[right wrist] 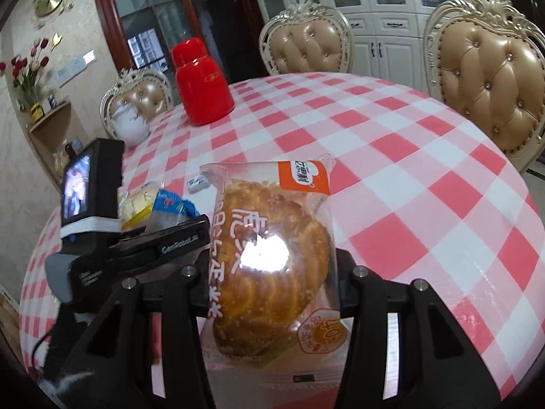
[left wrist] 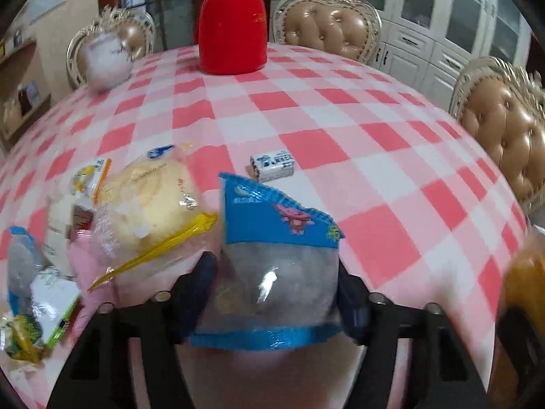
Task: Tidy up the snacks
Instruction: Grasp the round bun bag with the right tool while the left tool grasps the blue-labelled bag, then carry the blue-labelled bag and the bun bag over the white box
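My left gripper (left wrist: 277,293) is shut on a blue-edged clear snack pack (left wrist: 272,259), held above the checked table. To its left lies a pile of snacks: a wrapped yellow cake (left wrist: 153,201) and smaller packets (left wrist: 37,293), on something pink. A small white candy pack (left wrist: 271,167) lies alone further out. My right gripper (right wrist: 272,283) is shut on a wrapped brown round bread (right wrist: 272,266) with an orange label. The left gripper's body (right wrist: 129,248) shows at the left of the right wrist view, with the blue pack (right wrist: 173,208) and yellow cake (right wrist: 136,204) beside it.
A red thermos jar (left wrist: 231,30) stands at the far side of the pink-and-white checked table (left wrist: 357,170), and a white teapot (left wrist: 105,61) at the far left edge. Padded chairs (left wrist: 330,24) ring the table. The bread shows orange at the right edge (left wrist: 524,289).
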`<state>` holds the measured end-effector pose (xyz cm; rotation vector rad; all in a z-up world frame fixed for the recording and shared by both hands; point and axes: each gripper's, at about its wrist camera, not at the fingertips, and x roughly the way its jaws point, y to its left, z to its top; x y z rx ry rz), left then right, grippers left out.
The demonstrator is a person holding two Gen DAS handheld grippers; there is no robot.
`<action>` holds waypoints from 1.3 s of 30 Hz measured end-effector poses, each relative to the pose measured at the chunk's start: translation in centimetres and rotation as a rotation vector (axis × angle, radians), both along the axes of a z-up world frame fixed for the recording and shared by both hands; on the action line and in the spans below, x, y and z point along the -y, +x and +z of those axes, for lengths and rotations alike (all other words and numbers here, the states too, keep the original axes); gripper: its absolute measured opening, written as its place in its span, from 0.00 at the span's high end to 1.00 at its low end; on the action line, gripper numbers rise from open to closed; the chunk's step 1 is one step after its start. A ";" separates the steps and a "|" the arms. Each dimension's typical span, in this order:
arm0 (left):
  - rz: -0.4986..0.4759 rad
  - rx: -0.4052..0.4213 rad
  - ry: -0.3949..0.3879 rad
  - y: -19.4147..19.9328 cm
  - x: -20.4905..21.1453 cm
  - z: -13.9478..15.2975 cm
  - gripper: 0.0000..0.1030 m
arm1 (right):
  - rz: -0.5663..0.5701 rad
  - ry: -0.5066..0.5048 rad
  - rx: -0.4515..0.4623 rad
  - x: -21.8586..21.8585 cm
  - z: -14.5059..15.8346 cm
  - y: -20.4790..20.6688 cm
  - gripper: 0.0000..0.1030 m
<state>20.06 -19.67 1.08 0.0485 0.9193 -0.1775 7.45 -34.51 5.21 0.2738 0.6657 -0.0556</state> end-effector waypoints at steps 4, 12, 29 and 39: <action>-0.004 0.008 -0.069 -1.6 -1.3 0.6 0.44 | 0.019 -0.018 -0.011 -0.4 -0.7 0.3 0.51; 0.019 0.070 -0.117 -8.8 -7.0 2.0 0.44 | 0.065 -0.007 0.001 -1.0 -1.0 0.3 0.51; 0.283 0.196 -0.224 -17.5 -23.1 4.7 0.44 | 0.378 -0.114 0.033 -16.8 -0.9 -4.8 0.51; 0.415 0.269 -0.231 -21.9 -29.1 5.0 0.44 | 0.532 -0.270 0.029 -26.8 -2.0 -7.9 0.51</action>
